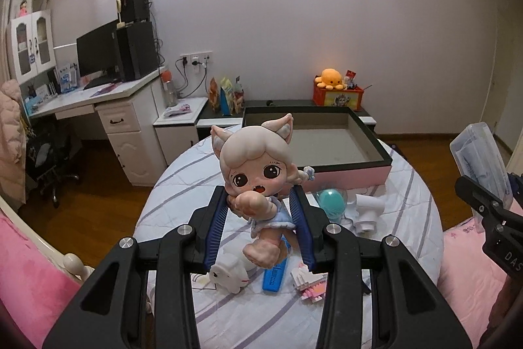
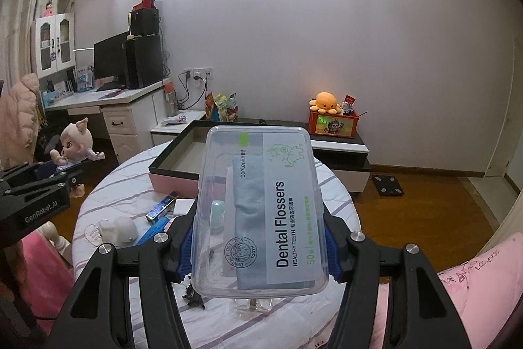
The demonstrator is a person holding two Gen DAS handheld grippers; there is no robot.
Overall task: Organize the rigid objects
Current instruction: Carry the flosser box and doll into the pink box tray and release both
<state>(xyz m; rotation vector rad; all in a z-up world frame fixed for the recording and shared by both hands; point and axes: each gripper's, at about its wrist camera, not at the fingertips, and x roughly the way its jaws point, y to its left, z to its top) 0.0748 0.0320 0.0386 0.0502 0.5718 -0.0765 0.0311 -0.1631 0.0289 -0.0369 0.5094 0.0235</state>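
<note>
A pale doll figure with cat ears and a blue dress hangs above the round table, with my left gripper shut on its body. The same doll and left gripper show at the left edge of the right wrist view. My right gripper is shut on a clear plastic box labelled Dental Flossers, held lengthwise and lifted off the table. That box also appears at the far right of the left wrist view. An open shallow tray with a black rim and pink side stands at the table's far edge.
On the striped tablecloth lie a white toy dog, a blue flat item, a pink block figure, a teal egg shape and a white fitting. A desk stands left. Pink bedding flanks the table.
</note>
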